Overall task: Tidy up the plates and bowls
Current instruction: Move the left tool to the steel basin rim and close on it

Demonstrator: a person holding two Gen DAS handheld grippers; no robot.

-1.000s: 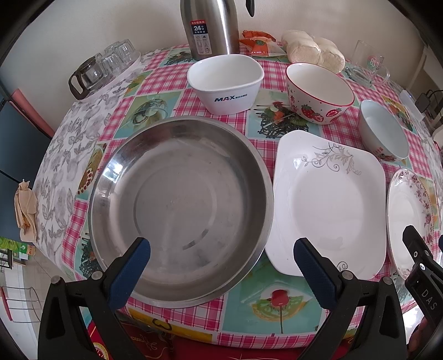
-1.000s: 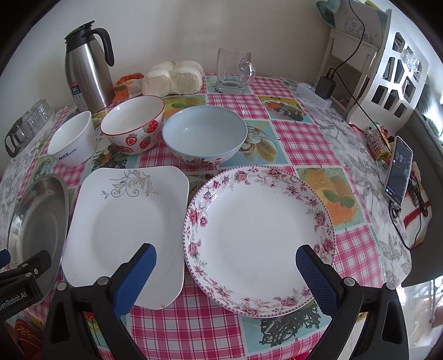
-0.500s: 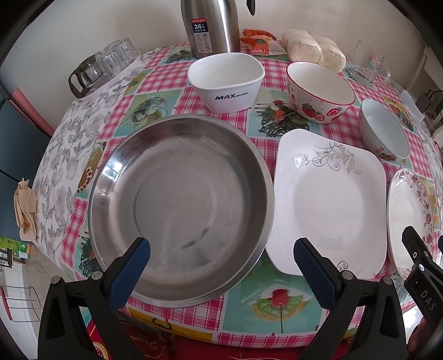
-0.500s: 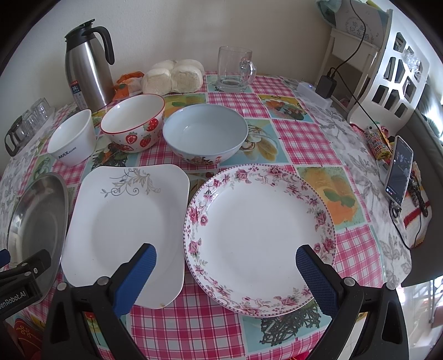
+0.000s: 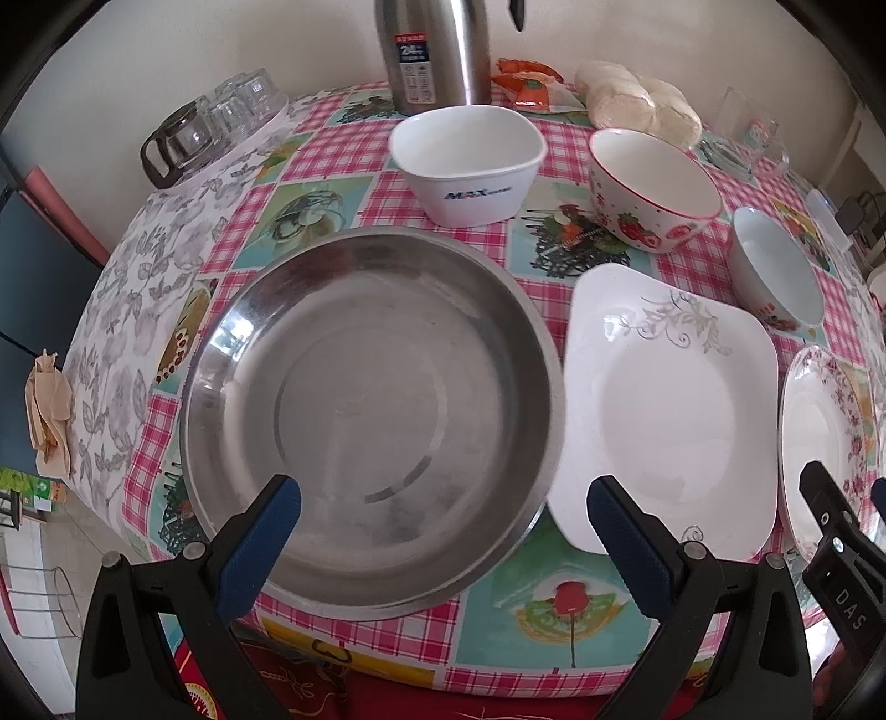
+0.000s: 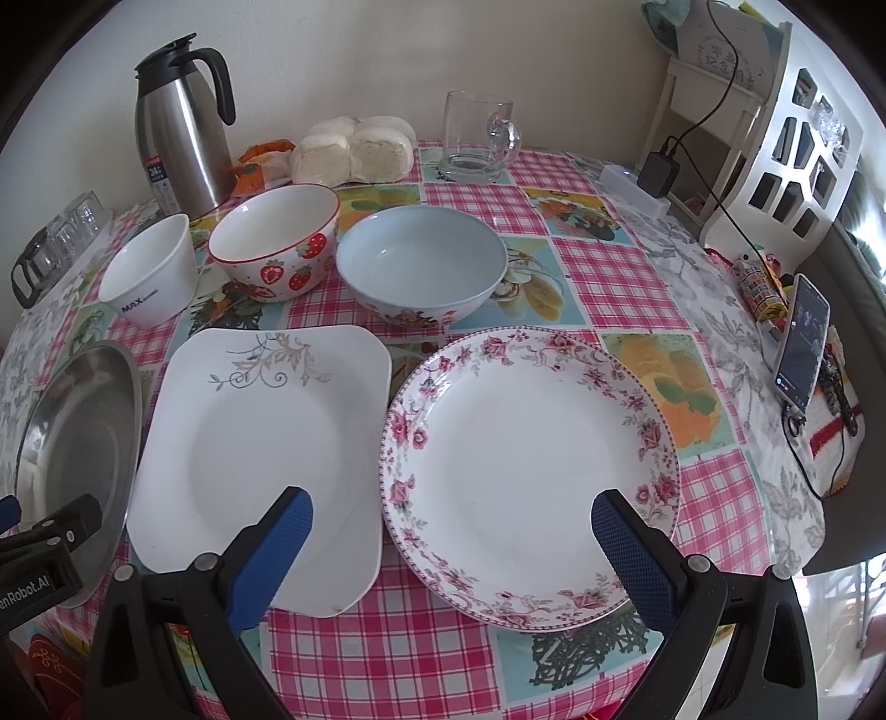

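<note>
Cream wall (image 6: 343,61); white lattice shelf (image 6: 797,138) right.

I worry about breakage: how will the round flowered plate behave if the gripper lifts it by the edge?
The flowered plate looks like glazed ceramic, so probably stiff, slippery and breakable if dropped. It lies flat on the tablecloth, so getting under its rim may be awkward. Wide and shallow, it would likely tilt from an edge grip.

In the left view the jug (image 5: 437,52) loses its top at the edge, and the flower plate (image 5: 819,443) is partly hidden. In the right view the steel pan (image 6: 77,432) is partly hidden too.
</note>
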